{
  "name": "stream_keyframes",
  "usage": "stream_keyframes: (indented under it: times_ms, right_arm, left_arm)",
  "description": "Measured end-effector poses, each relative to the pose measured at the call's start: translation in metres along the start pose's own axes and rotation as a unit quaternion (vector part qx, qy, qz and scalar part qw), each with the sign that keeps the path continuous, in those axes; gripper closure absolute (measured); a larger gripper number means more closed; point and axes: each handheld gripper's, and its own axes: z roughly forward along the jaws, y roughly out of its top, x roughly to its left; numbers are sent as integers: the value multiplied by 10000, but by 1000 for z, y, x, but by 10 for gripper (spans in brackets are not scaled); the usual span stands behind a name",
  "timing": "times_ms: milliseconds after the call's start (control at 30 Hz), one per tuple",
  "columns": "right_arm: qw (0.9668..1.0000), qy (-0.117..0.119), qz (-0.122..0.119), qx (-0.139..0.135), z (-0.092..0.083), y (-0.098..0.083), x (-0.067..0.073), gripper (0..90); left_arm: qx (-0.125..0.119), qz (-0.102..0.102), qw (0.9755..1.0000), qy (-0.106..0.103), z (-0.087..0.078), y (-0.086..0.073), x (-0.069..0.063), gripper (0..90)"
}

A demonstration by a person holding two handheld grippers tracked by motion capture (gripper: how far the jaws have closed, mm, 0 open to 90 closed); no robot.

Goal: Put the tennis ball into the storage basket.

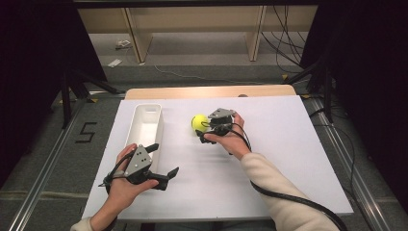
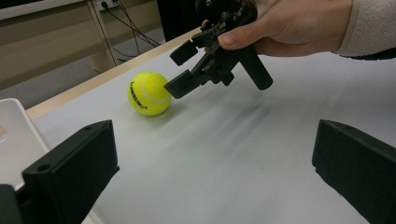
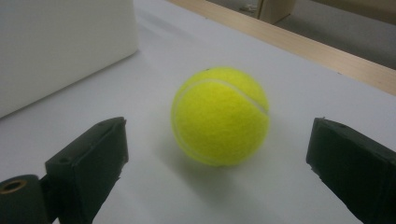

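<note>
Right gripper (image 1: 201,131) is held out ahead, tipped down a bit, jaws spread wide; the right hand (image 1: 230,139) wraps its grip, cream sleeve trailing back; left gripper (image 1: 162,162) sits low and nearer the body, jaws wide apart too, left hand (image 1: 124,180) around it.

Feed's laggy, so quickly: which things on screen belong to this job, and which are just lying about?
In the job:
- fuzzy yellow tennis ball
- right gripper, open, closing in on it
- long white plastic bin, probably

Lying about:
- left gripper, open, idle
- pale wooden shelving
</note>
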Motion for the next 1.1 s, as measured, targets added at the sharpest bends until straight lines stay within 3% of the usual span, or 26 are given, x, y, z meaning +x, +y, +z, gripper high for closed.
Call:
stream_keyframes:
  times_ms: [267, 667, 1100]
  right_arm:
    - [9999, 32, -84, 76, 14, 5, 6, 59]
    - [9997, -22, -144, 182, 27, 11, 5, 58]
    - [9996, -90, -25, 284, 46, 15, 3, 59]
  left_arm:
    - [-10, -20, 10000, 10, -1, 0, 1, 0]
    - [-5, -19, 10000, -1, -1, 0, 1, 0]
    - [-15, -30, 10000, -9, -1, -1, 1, 0]
